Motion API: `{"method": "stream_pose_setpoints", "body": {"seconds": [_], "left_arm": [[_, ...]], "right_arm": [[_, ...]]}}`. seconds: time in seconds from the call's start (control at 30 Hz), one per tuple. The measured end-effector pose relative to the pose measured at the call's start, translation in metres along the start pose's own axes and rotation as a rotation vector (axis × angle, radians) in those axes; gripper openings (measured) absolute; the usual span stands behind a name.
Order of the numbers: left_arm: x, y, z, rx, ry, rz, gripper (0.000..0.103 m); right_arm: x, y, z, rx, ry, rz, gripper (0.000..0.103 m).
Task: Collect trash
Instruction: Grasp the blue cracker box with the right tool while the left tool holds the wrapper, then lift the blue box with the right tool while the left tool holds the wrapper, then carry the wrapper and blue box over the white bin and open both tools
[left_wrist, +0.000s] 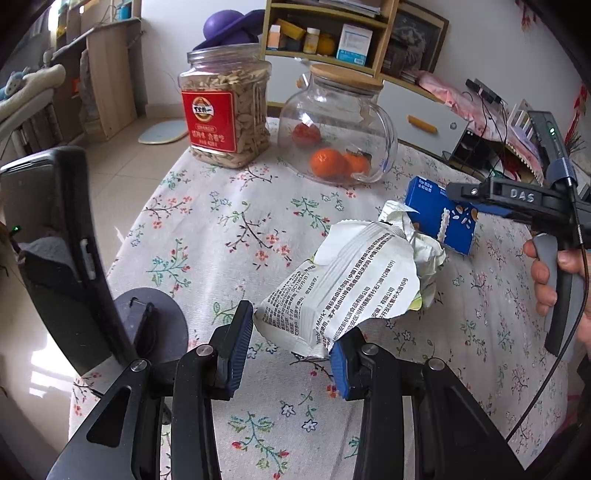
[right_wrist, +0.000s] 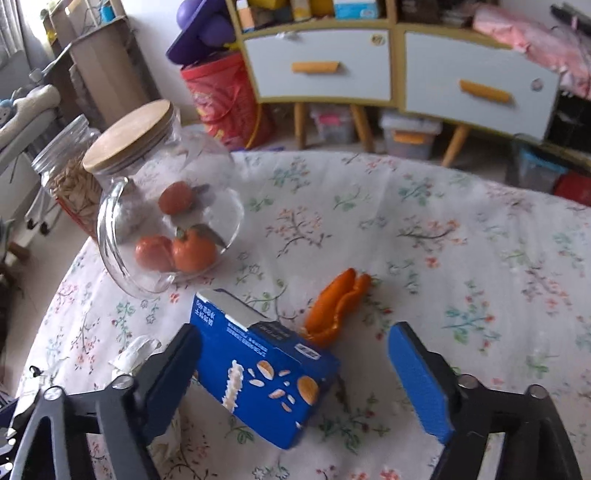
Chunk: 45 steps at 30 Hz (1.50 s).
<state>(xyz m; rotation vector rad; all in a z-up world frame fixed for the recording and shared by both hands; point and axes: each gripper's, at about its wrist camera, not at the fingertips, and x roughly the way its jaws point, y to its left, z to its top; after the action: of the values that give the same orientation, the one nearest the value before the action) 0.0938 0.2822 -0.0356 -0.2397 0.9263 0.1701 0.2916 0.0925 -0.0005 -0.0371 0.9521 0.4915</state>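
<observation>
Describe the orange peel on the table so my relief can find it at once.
Start at the lidded glass jar holding whole oranges on the floral tablecloth. In front of it lies a blue carton; the peel sits just behind the carton's far end. It is the only loose orange scrap: curled, empty, outside the jar.

A crumpled white snack wrapper (left_wrist: 347, 284) printed with black text lies on the tabletop, its near torn end reaching in between the left jaws, close to the right-hand pad. A blue carton (right_wrist: 264, 373) with almond and milk-splash artwork lies on its side between the right jaws, nearer the left-hand one, one end open. A curled orange peel (right_wrist: 334, 306) rests just beyond the carton, ahead of those jaws
</observation>
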Motion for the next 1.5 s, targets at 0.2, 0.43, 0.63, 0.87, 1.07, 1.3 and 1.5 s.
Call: {"method": "stream_pose_setpoints", "body": {"seconds": [0.2, 0.43, 0.63, 0.87, 1.07, 1.3, 1.5], "left_arm": [[0.004, -0.008, 0.003, 0.009, 0.008, -0.007, 0.040], [0.007, -0.018, 0.004, 0.016, 0.016, -0.021, 0.040], [-0.001, -0.033, 0.005, 0.032, -0.001, -0.045, 0.040], [-0.013, -0.063, 0.002, 0.082, -0.024, -0.062, 0.040], [-0.026, -0.091, -0.003, 0.102, -0.033, -0.089, 0.040], [-0.026, -0.134, -0.008, 0.148, -0.018, -0.114, 0.040], [-0.021, -0.177, -0.010, 0.205, -0.011, -0.134, 0.040]], "right_arm": [[0.019, -0.010, -0.014, 0.070, 0.088, 0.138, 0.041], [-0.011, -0.037, -0.042, 0.135, 0.086, 0.193, 0.034], [-0.052, -0.069, -0.071, 0.180, 0.043, 0.187, 0.033], [-0.113, -0.099, -0.097, 0.196, -0.021, 0.127, 0.032], [-0.163, -0.125, -0.113, 0.210, -0.127, 0.044, 0.032], [-0.196, -0.168, -0.142, 0.301, -0.178, -0.021, 0.032], [-0.222, -0.204, -0.162, 0.384, -0.197, -0.103, 0.032]]}}
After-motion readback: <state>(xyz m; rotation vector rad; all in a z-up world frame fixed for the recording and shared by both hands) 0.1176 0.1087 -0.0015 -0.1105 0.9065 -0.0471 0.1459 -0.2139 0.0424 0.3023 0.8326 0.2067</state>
